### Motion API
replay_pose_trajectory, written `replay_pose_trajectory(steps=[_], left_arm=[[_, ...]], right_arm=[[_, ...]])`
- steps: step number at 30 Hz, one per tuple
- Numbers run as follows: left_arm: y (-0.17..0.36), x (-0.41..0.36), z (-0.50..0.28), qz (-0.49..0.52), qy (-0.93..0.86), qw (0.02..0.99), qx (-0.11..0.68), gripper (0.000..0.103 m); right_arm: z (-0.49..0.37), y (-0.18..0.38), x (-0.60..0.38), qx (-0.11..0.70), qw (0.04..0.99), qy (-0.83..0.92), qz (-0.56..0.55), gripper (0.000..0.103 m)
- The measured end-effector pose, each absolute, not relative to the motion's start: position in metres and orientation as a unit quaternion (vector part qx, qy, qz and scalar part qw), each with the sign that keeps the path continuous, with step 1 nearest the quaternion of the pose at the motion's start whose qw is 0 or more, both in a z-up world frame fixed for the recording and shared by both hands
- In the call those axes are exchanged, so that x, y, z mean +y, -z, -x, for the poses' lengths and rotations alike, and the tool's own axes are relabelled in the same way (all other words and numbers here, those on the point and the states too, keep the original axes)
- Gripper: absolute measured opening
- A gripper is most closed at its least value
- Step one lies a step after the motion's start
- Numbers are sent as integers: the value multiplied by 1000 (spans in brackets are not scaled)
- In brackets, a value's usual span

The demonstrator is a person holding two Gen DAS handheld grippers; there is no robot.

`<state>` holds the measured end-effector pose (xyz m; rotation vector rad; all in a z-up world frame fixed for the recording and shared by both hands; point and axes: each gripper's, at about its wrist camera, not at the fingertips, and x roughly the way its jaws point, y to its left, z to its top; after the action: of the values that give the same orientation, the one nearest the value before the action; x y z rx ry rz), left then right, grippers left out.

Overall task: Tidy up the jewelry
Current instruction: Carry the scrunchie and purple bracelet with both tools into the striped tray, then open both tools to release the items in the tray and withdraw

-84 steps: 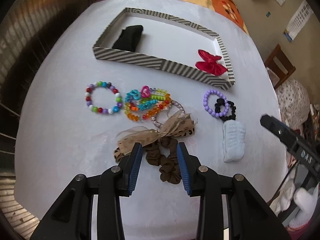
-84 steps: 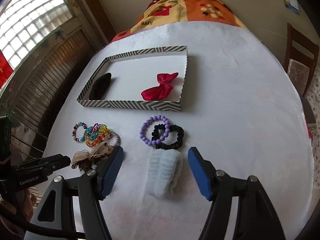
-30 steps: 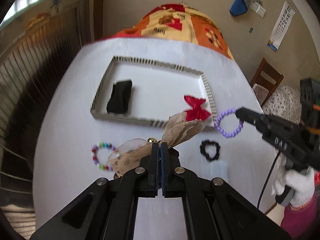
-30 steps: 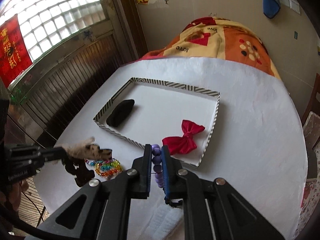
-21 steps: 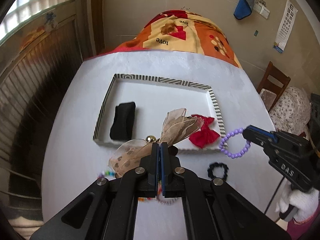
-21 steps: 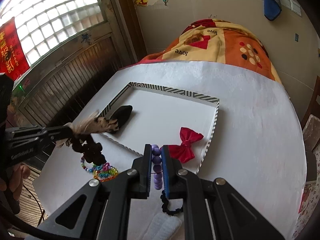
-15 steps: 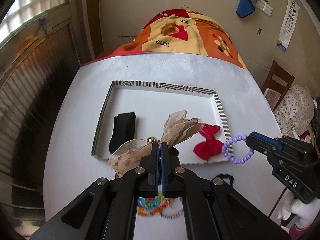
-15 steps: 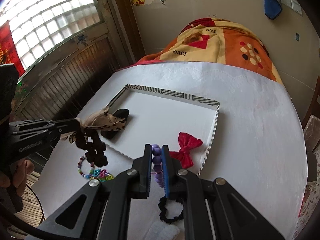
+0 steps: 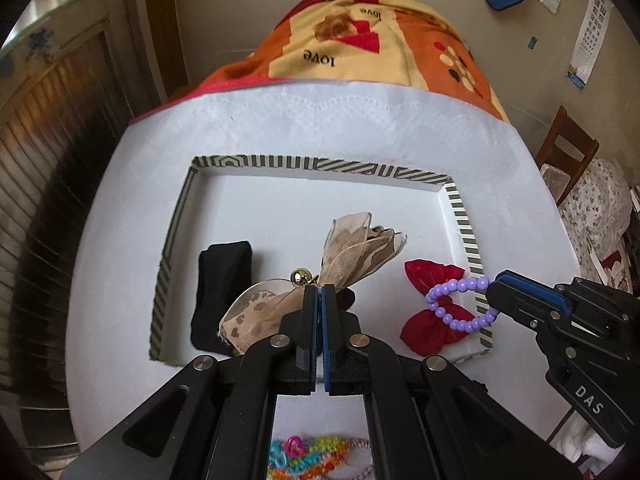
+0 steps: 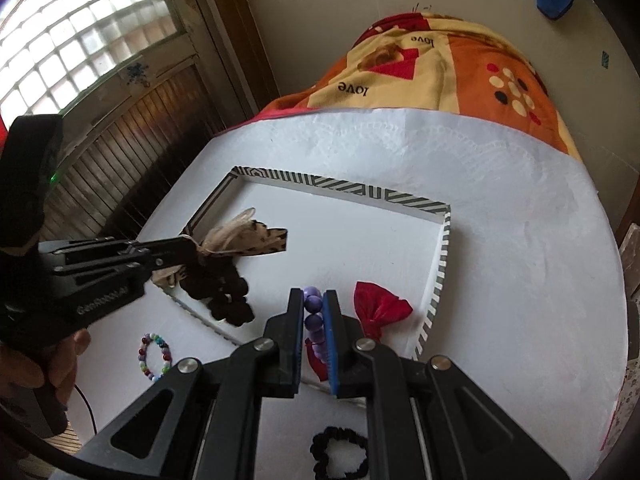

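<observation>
- Left wrist view: the black pouch (image 9: 222,292) is seen lying inside the striped tray (image 9: 468,232), at its left side, long axis running away from the camera.
- The left claw (image 9: 319,294) is clenched on the beige bow scrunchie (image 9: 348,256), held above the tray floor; the bow's wings point up and to the right, and the brown scrunchie loop (image 10: 224,296) hangs below.
- Release is best made low over bare tray floor, between pouch and red bow (image 9: 434,312).
- The right claw (image 10: 313,308) is clenched on the purple bead bracelet (image 9: 460,304), its ring held over the red bow by the tray's right rim.
- A spot clear of the red bow is advised.
</observation>
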<state>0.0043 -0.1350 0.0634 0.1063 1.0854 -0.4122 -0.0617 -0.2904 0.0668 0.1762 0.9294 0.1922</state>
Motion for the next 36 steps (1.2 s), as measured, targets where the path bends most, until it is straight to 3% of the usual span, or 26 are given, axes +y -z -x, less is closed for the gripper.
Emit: replay_pose_trajectory(steps=[14,26,29,30,33,36], left_arm=[[-9,-125,-41,-46,167,810,560,0],[4,-127,-40,-45,161,808,566,0],[5,-128,-39,-45,157,806,569,0],[5,-128,-37,-45,156,806,569,5],[0,-126,-33,-40,156,807,568,17],[-7,-122,-25,-29,153,810,566,20]], right_arm=[[-5,-4,-291,503,853,-88,-112,10],[-22,34,-288,540,831,-75,-108,10],[-19,30,-290,540,831,-73,-113,23],[-16,27,-291,537,833,-74,-115,29],[-7,16,-293,525,840,-74,-117,30],[5,6,-292,515,845,-74,-121,34]])
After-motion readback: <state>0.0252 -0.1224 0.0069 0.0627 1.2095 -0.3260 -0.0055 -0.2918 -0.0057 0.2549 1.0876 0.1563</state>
